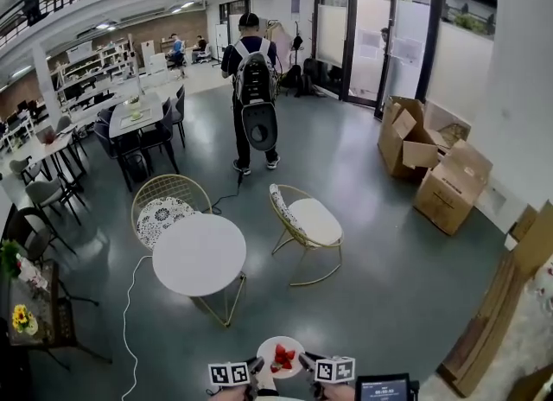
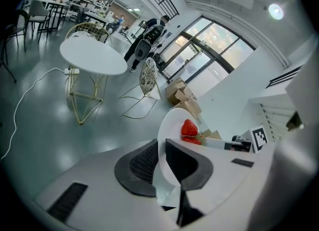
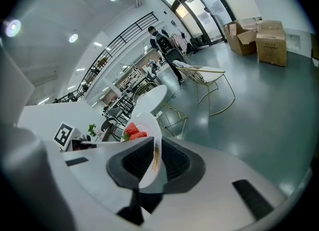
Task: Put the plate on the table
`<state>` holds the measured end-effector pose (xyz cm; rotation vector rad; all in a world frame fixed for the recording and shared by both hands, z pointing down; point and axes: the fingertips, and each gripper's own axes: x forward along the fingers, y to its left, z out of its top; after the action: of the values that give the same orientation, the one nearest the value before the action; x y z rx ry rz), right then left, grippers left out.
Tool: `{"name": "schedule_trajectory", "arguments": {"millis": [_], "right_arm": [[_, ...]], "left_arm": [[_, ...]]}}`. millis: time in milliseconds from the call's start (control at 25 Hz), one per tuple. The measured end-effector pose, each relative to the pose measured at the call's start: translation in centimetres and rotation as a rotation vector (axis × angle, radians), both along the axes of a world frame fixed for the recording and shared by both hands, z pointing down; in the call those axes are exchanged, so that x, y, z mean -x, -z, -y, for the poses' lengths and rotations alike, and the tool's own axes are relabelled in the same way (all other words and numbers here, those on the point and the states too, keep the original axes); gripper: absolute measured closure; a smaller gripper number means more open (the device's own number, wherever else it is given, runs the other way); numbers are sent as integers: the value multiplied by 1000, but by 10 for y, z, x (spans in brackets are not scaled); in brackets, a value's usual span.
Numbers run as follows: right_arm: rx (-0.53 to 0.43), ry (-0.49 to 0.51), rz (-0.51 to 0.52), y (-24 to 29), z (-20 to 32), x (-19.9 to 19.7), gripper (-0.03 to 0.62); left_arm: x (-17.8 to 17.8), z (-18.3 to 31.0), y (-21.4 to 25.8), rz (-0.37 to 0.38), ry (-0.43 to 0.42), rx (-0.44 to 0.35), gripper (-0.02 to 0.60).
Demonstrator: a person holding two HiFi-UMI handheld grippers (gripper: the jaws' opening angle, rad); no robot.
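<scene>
A small white plate [image 1: 281, 349] with red strawberries [image 1: 283, 358] on it hangs in the air at the bottom of the head view, held from both sides. My left gripper [image 1: 257, 365] is shut on the plate's left rim [image 2: 160, 148]. My right gripper [image 1: 305, 364] is shut on its right rim [image 3: 153, 148]. The strawberries [image 2: 189, 128] [image 3: 132, 132] lie beyond the jaws in both gripper views. The round white table [image 1: 200, 254] stands ahead and to the left, its top bare; it also shows as the table [image 2: 92, 56] [image 3: 152, 99] in the gripper views.
Two gold wire chairs [image 1: 166, 206] [image 1: 307, 219] flank the table. A person with a backpack [image 1: 252, 88] stands further off. Cardboard boxes [image 1: 432, 166] sit at the right. A white cable [image 1: 128, 304] runs over the grey floor. A dark side table with flowers [image 1: 26, 304] is at the left.
</scene>
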<state>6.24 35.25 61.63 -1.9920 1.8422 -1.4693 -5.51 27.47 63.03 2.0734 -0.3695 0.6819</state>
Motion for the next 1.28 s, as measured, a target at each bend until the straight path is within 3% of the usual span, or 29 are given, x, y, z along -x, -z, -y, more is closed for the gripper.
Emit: {"name": "schedule_trajectory", "arguments": {"millis": [480,680,880,1280], "right_arm": [[17,18,-4,8,86,-29,539],[-14,4,-27,3,118,-39,540],[-36,78,-46,25,177,-53,539],[4,206,13,19,203,-63,539]], "left_arm": [[-28,84,8,-15,21,15,529],[-33,120,9,-29,11,-25,529],[-46,167,30,-56,81,-47,531],[-54,175,23,-5,196,-1,531]]}}
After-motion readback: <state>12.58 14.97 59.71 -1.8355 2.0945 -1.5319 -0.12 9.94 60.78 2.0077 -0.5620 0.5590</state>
